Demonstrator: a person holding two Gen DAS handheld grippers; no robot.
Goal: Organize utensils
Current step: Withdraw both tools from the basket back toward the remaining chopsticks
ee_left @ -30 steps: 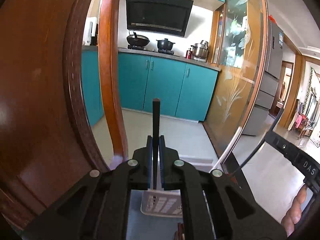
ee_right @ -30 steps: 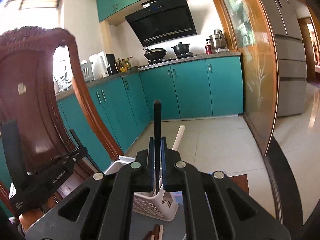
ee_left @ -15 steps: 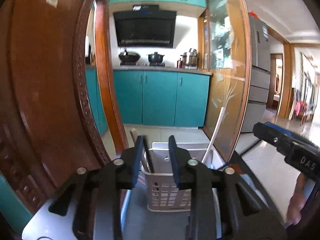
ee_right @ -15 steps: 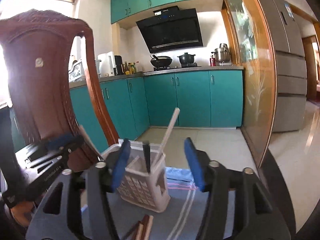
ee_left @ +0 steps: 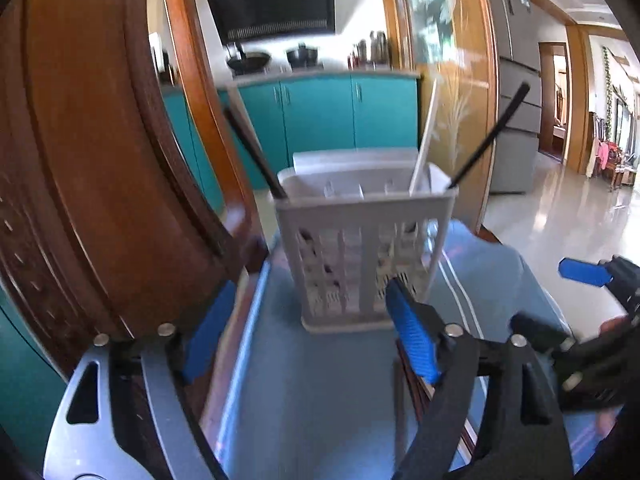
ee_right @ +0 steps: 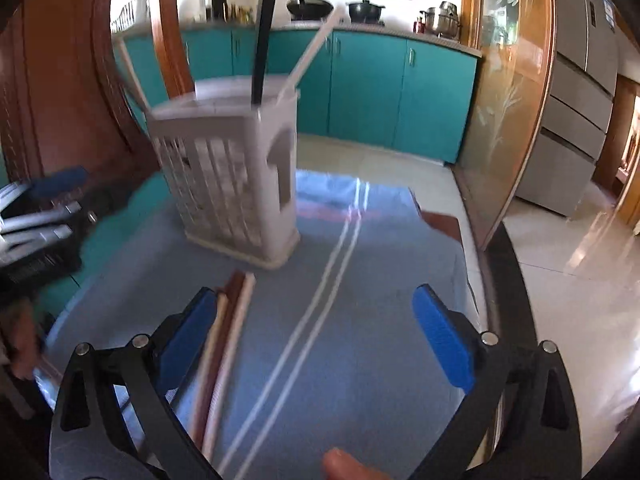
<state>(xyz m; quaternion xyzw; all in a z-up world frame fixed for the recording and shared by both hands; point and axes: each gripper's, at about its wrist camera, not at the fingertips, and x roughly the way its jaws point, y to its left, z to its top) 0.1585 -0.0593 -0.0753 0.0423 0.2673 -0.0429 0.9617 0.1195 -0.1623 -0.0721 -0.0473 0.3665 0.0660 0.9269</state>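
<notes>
1. Two grippers, left gripper (ee_left: 308, 332) and right gripper (ee_right: 316, 340), have just been opening; jaws spread, nothing between.
2. White utensil basket (ee_left: 360, 256) stands on the blue-clothed worktop (ee_right: 360, 360), holding chopsticks.
3. Loose chopsticks (ee_right: 228, 340) lie beside the right gripper.

White slotted utensil basket (ee_left: 362, 252) upright, chopsticks (ee_right: 230, 344) lying beside it

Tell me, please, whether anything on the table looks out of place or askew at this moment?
Yes: several chopsticks lie loose on the blue cloth in front of the white utensil basket, not in it. Inside, a black stick and a white one lean at different angles. Nothing looks spilled or damaged.
</notes>
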